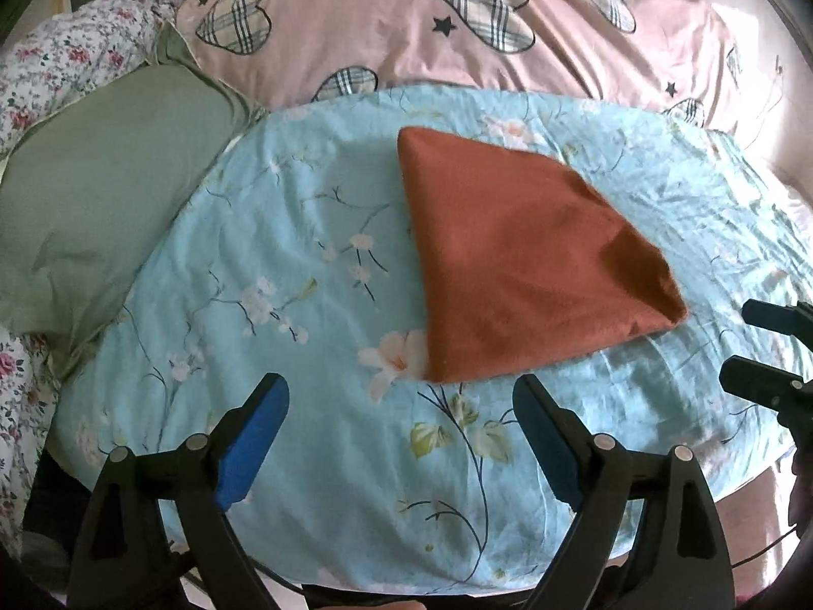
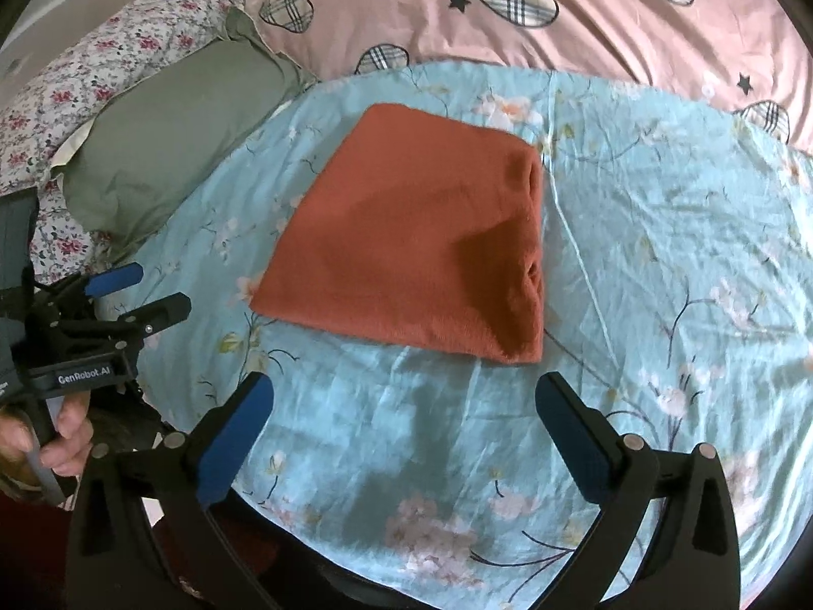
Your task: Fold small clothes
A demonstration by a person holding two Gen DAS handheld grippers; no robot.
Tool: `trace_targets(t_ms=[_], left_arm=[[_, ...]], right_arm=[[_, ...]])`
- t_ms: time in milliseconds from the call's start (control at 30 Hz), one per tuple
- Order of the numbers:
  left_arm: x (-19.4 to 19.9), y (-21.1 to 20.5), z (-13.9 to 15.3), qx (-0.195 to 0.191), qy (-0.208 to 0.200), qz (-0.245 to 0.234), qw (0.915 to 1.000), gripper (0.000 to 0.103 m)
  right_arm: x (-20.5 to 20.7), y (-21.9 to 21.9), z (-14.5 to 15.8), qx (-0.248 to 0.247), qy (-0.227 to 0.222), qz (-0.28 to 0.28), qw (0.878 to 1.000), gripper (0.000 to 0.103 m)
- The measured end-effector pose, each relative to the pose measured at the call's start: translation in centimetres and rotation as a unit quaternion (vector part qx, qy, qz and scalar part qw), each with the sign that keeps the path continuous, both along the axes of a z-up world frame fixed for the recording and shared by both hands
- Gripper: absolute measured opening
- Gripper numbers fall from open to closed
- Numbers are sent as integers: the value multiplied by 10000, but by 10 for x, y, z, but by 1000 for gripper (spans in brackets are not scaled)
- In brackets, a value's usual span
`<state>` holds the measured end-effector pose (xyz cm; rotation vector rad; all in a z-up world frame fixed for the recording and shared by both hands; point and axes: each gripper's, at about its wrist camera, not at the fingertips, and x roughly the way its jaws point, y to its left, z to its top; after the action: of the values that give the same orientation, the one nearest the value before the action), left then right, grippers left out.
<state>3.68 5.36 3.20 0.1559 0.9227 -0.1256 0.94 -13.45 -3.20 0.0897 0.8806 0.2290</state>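
Garment: we see the folded rust-orange knit cloth (image 2: 406, 239) lying flat on the light-blue floral sheet (image 2: 660, 254).
Left gripper (image 1: 401, 437): spread wide, empty.
Right gripper (image 2: 406, 432): likewise wide, empty.
Risk: we judge the bulging right fold could spring apart if nudged.

Folded cloth (image 1: 528, 264) lies on sheet (image 1: 284, 274), pillow (image 1: 96, 193) left.

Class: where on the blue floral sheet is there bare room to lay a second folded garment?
Bare sheet lies right of the rust cloth, and between it and both open grippers: left gripper, right gripper. The green pillow crowds the left.
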Motion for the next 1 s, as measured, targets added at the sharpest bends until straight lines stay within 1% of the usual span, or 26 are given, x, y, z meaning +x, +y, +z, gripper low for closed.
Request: trace_targets(t_ms=[133,300,567,1000], left_arm=[[4,-4,-15,151,167,13,9997,90],[5,-3,-25,234,261,73,9994,91],[7,-3,-27,296,248,120,9992,90],[8,-3,-21,221,145,103,9996,91]], right_arm=[[3,1,-9,-62,117,-27,9999,103],[7,-2,-13,14,196,-66,9998,103],[10,-3,-13,11,213,-71,9997,103],[9,0,-10,10,153,-52,9999,103]])
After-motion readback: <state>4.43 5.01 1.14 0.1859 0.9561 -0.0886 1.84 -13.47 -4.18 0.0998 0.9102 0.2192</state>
